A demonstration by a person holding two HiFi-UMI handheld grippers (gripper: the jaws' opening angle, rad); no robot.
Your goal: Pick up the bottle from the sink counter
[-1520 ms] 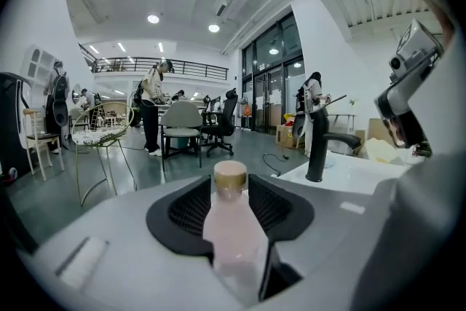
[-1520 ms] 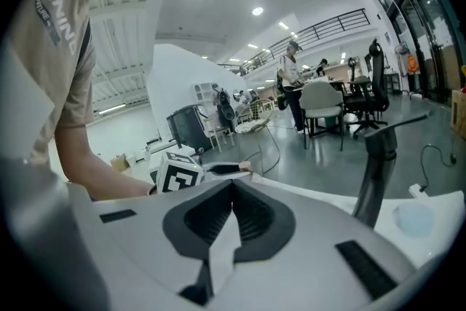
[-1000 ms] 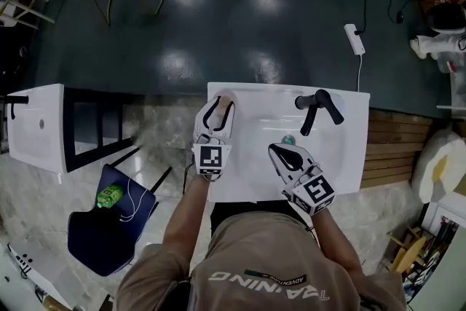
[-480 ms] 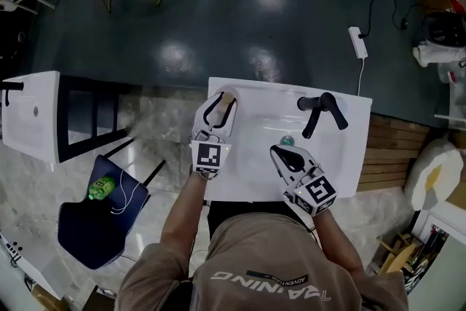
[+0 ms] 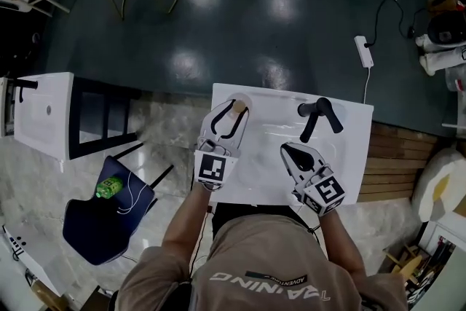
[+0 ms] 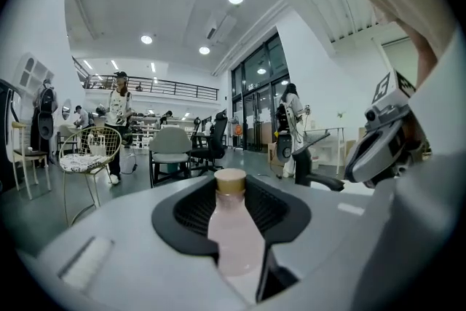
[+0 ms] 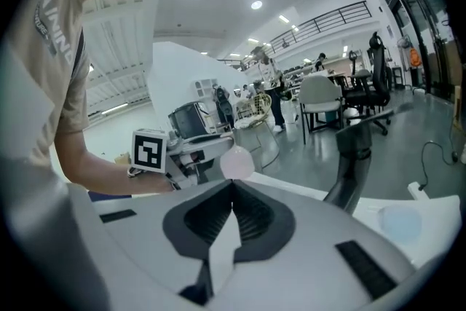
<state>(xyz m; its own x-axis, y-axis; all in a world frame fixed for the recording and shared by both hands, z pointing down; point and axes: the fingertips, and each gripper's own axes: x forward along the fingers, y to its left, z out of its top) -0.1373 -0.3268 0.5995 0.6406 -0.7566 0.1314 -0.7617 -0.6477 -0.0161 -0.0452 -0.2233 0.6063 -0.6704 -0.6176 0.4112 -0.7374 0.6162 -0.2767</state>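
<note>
My left hand-held gripper (image 5: pixel 230 115) clamps the pale pink bottle (image 6: pixel 234 237) over the white tabletop's (image 5: pixel 269 175) far-left corner. Its own view shows the grip; the head view shows only the tan cap (image 5: pixel 238 106). My right hand-held gripper (image 7: pixel 231 186) is closed and empty.

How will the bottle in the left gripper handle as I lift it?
The bottle looks smooth, so it may slide in the left gripper if held loosely. Its translucent body is probably light plastic that could dent. Tall and narrow, it would likely tip when set down.
</note>
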